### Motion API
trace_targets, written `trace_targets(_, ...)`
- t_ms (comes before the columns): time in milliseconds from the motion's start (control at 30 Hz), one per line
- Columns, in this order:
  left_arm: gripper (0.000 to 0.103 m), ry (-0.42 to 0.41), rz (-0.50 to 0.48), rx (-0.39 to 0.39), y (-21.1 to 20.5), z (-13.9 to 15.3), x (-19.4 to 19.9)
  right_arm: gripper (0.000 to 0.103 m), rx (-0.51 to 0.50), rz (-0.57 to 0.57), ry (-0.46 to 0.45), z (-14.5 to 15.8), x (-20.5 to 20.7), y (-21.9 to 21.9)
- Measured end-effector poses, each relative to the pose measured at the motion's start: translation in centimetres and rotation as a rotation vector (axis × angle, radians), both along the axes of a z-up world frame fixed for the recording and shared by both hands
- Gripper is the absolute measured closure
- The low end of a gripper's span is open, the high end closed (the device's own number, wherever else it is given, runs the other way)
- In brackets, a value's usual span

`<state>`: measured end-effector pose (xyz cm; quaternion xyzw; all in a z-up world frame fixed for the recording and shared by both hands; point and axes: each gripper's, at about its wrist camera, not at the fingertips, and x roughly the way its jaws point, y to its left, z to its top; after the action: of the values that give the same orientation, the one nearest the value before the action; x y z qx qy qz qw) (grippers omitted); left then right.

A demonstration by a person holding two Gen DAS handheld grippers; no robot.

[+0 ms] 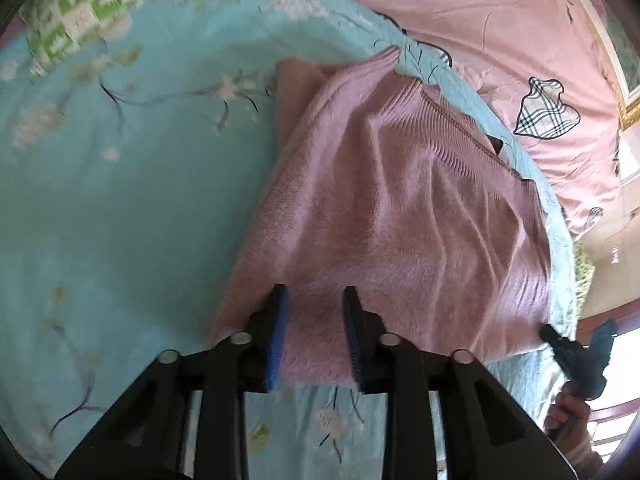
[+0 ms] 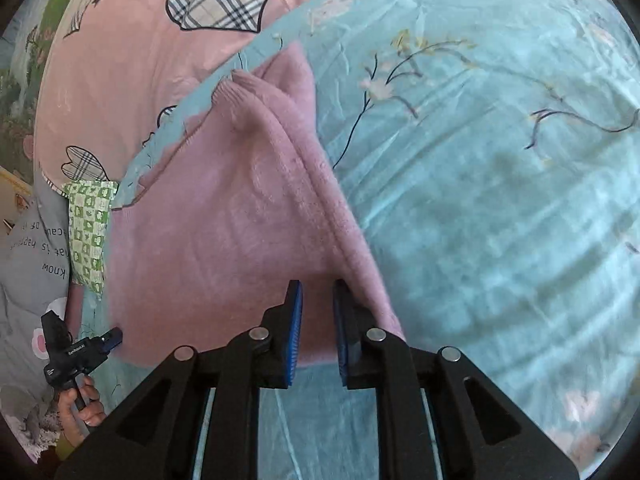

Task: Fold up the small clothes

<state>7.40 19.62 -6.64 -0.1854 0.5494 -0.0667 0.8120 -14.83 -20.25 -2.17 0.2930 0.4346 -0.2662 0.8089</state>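
Observation:
A fuzzy pink knit sweater (image 1: 392, 220) lies on a light blue floral bedsheet (image 1: 120, 200), with its ribbed collar toward the far right. My left gripper (image 1: 316, 292) is open, its fingers straddling the sweater's near hem. In the right wrist view the same sweater (image 2: 224, 232) lies with a sleeve folded over along its right side. My right gripper (image 2: 318, 284) is open with a narrow gap, its fingers over the near hem by the folded sleeve edge. Each gripper shows in the other's view, the right one (image 1: 576, 352) and the left one (image 2: 80, 352), at opposite hem corners.
A pink quilt with plaid hearts (image 1: 500, 40) lies beyond the blue sheet (image 2: 500, 200). A green-and-white checked cloth (image 1: 92, 4) sits at the far left, also seen in the right wrist view (image 2: 90, 232). A grey printed pillow (image 2: 36, 264) lies at the left.

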Motion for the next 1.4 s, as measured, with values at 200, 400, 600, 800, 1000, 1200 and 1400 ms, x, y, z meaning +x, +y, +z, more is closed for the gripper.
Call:
trace_targets(200, 0.051, 0.013, 0.082, -0.082, 0.5, 1.2, -3.7, 0.072, -0.021, 0.07, -0.026, 2.3, 0.6, 2.5)
trace_targets(400, 0.049, 0.069, 0.131, -0.143, -0.3, -0.6, -5.9, 0.065, -0.009, 0.166, -0.035, 2.8, 1.5, 5.5)
trace_targets(600, 0.049, 0.102, 0.179, -0.199, -0.8, -2.5, -6.2, 0.06, 0.01, 0.244, -0.016, 2.4, 3.2, 7.7)
trace_targets(800, 0.046, 0.087, 0.224, -0.246, -0.6, -3.8, -4.2, 0.059, 0.02, 0.262, -0.005, 2.1, 3.8, 8.6)
trace_targets(1000, 0.038, 0.055, 0.271, -0.341, 0.4, -4.6, -2.1, 0.059, 0.017, 0.228, 0.019, 1.9, 4.9, 9.0)
trace_targets(1200, 0.055, 0.025, 0.245, -0.29, 0.1, -4.3, -0.1, 0.059, 0.02, 0.15, -0.028, 2.5, 4.7, 8.8)
trace_targets(1400, 0.086, -0.014, 0.245, -0.178, -1.7, -2.2, 1.3, 0.059, 0.025, 0.188, -0.012, 2.6, 4.0, 7.5)
